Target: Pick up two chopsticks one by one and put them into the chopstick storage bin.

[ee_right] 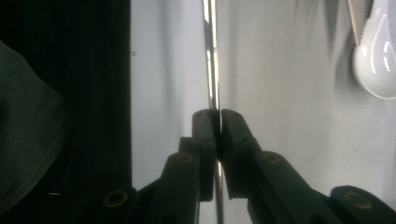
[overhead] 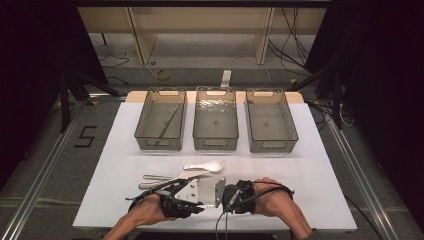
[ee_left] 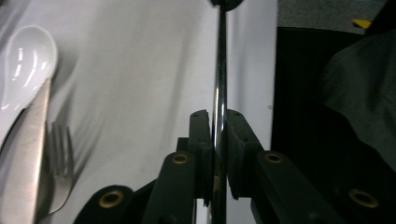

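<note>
Holding: both grippers clamp one thin shiny metal utensil (ee_left: 219,70) between them, edge-on to each cam; looks like a knife or chopstick, can't tell which
L gripper (ee_left: 217,114): jaws shut on the utensil, pads pressing both sides; sits at 6 o'clock on the table (overhead: 320,165), near edge
R gripper (ee_right: 217,113): jaws shut on the same utensil from the opp. end; just beside L gripper, at its 3 o'clock
Why two-handed: prob. a hand-over or re-grip so one gripper gets a better hold before carrying
White spoon (overhead: 207,165): at 12 o'clock of grippers, lying on other cutlery w/ a fork (ee_left: 60,163); unsorted pile
Bins: three clear bins (overhead: 215,120) at far 12 o'clock; left one holds a thin stick; prob. sorting by type
</note>
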A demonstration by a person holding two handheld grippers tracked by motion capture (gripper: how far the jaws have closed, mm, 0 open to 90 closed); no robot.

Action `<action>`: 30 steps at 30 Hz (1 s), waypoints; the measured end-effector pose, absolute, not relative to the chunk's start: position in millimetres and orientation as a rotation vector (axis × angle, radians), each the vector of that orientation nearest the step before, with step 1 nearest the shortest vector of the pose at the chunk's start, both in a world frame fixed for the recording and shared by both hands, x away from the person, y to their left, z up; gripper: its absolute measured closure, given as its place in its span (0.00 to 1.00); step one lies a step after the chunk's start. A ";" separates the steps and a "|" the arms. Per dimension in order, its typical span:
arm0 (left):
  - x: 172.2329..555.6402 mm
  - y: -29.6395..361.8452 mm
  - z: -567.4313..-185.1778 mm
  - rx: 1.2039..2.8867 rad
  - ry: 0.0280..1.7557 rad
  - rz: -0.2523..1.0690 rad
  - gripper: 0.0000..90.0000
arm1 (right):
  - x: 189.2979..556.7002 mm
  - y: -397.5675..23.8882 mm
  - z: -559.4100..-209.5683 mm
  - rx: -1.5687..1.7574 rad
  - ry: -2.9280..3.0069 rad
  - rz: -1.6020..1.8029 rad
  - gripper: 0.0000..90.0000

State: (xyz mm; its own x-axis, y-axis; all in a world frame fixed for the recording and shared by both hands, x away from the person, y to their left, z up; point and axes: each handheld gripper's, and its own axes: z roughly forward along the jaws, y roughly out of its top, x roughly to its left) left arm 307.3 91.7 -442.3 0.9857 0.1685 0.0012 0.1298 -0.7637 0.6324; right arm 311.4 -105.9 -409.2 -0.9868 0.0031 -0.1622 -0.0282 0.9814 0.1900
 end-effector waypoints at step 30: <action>350.9 160.6 -417.9 2.137 0.780 0.285 0.93 | 330.0 -205.2 -413.8 0.910 2.333 1.149 0.40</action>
State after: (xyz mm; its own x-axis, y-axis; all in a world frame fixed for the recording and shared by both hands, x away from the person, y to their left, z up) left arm 350.9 160.6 -417.9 0.7821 0.6200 -0.0627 0.4334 -0.4687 0.7697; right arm 330.0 -205.2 -413.8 -0.7159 0.6961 -0.0539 0.3818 0.4548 0.8046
